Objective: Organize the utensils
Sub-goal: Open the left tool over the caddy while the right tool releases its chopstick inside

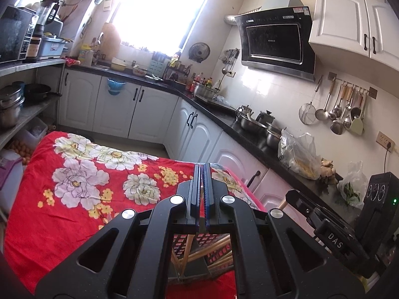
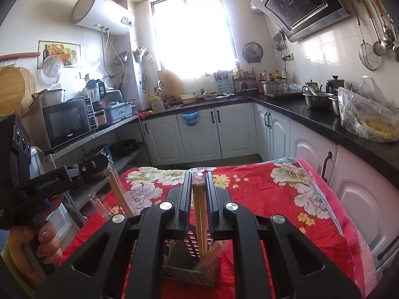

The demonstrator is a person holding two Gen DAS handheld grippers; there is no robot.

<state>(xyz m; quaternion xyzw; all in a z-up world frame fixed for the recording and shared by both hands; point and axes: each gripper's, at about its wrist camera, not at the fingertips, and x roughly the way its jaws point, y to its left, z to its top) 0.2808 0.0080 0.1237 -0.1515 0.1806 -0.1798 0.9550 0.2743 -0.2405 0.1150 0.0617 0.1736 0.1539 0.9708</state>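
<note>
My right gripper [image 2: 198, 194] is shut on two wooden chopsticks [image 2: 200, 221], held upright with their lower ends in a grey slotted utensil holder [image 2: 192, 271] on the red floral cloth. More chopsticks [image 2: 212, 254] lean inside the holder. My left gripper [image 1: 201, 189] is shut, with a thin wooden chopstick [image 1: 189, 246] running down from between its fingers into the same holder [image 1: 199, 269]. In the right wrist view the left gripper [image 2: 99, 164] appears at the left with chopsticks [image 2: 119, 194] hanging below it. The right gripper's body [image 1: 324, 224] shows at the right of the left wrist view.
The table has a red floral cloth [image 1: 74, 186]. A black counter [image 2: 311, 117] with steel bowls and plastic bags runs along the right. White cabinets [image 2: 199, 134] stand behind. A shelf with a microwave [image 2: 67, 122] is at the left. Ladles hang on the wall [image 1: 336, 109].
</note>
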